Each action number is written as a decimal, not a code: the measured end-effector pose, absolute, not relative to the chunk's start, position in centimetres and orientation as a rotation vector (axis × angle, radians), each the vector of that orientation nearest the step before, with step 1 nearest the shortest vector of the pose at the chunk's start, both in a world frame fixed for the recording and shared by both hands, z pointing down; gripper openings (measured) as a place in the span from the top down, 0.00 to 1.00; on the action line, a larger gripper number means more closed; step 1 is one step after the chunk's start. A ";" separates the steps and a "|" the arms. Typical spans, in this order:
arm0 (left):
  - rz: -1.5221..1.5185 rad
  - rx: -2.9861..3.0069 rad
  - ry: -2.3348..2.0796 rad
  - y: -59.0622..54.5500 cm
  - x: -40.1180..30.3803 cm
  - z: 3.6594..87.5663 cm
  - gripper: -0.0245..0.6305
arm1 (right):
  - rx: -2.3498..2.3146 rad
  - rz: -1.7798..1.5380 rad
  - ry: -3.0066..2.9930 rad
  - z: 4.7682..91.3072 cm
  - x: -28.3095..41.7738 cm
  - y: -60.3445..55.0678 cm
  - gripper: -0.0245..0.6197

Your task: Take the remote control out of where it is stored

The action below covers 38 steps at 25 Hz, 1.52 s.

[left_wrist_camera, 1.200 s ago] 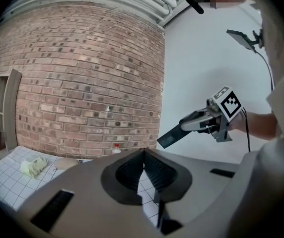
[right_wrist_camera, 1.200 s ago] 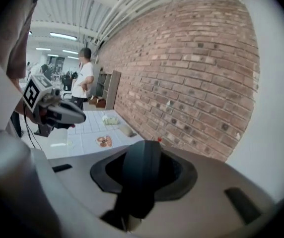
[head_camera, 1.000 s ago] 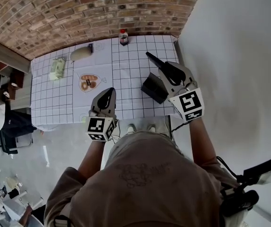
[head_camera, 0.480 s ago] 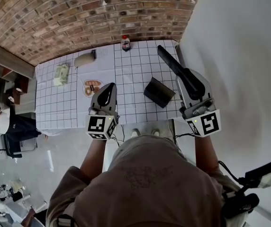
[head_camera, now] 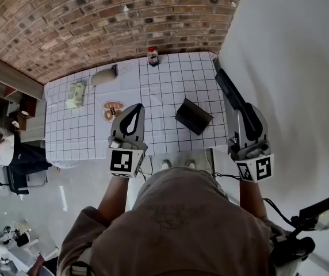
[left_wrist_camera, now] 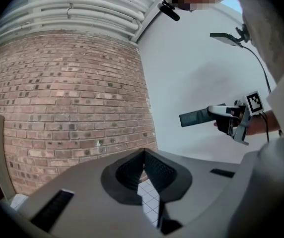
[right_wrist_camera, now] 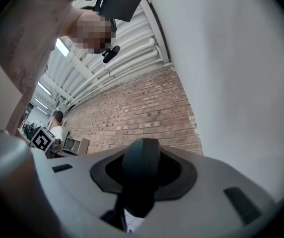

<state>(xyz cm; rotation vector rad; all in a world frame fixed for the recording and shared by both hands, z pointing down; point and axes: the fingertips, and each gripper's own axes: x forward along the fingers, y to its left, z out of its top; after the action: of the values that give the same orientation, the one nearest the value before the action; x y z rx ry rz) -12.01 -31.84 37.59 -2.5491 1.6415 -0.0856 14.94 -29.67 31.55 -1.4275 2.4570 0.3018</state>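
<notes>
A: Black remote control (head_camera: 229, 94), where is it?
B: Out of the black holder (head_camera: 193, 116). It's in the air at about 2 o'clock from it, over the table (head_camera: 170, 79) at its 3 o'clock edge, by the white wall. Right gripper (head_camera: 244, 118) pinches its near end and the far end pokes toward 11 o'clock.
A: Left gripper (head_camera: 136, 111)?
B: At 8 o'clock from the holder, claw pressed together, nothing in it.
A: Step?
B: Looks like carrying it clear, nearly done. It's gripped at one end, so it's a long lever. Squeeze firm, move level, no quick wrist rolls, mind the wall at 3 o'clock.
</notes>
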 end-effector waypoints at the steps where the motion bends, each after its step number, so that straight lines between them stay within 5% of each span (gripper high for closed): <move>1: -0.078 -2.550 1.640 -31.8 -11.9 37.4 0.94 | -1.440 0.286 2.454 31.9 15.3 -29.5 0.78; 38: -0.086 -2.559 1.772 -30.4 -20.0 39.9 0.95 | -1.472 0.315 2.543 33.6 10.2 -28.3 0.78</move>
<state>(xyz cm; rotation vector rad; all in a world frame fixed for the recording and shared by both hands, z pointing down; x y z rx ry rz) -20.01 -30.42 39.86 -2.5587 1.7718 -0.0856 10.22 -28.32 33.63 -1.4718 2.5432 0.3152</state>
